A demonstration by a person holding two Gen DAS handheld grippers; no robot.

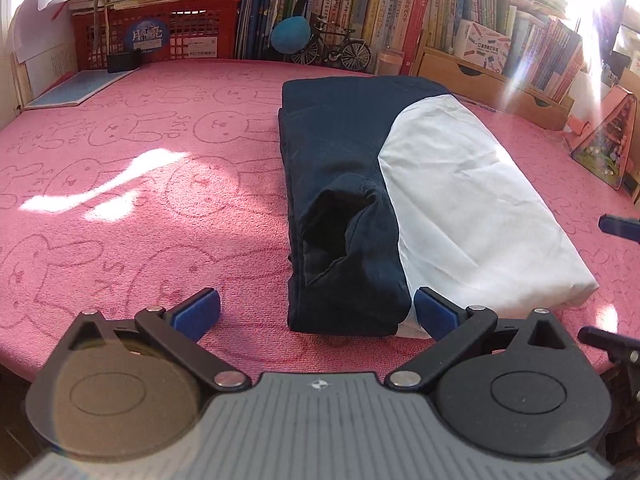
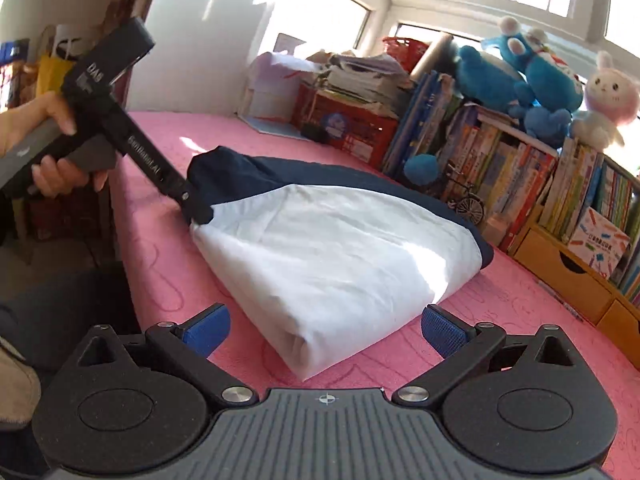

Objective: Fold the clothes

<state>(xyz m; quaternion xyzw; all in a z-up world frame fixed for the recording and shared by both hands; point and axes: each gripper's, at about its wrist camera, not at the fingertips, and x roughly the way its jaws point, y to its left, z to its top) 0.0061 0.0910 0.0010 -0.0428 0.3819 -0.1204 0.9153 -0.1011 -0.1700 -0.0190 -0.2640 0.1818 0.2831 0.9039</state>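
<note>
I think the folding is close to done. The shirt (image 1: 400, 184), dark blue with a big white part, lies on the pink blanket (image 1: 140, 184) as a neat thick bundle, out in the middle, well away from the books (image 1: 380, 12) at the back.

My left gripper (image 1: 316, 312) sits low at the near end of the bundle. Its blue pads are spread wide, one on each side of the dark folded edge. They look to be just beside the cloth, not pressing on it, so I say it holds nothing. In the right view I see this same tool from the side, with a hand (image 2: 48, 140) around its handle and its tip down at the corner where blue meets white.

My right gripper (image 2: 324, 332) is as wide as it goes and empty. The white corner of the bundle lies in front of it, between the pads but not touching them.

Next I guess I either pat the bundle flat or fold it one more time. For that I must close on an edge and catch all the layers.

Some things I cannot tell. The layers inside the bundle are hidden. Strong sun washes out the top right of the left view. The far edge of the shirt is hard to see.
</note>
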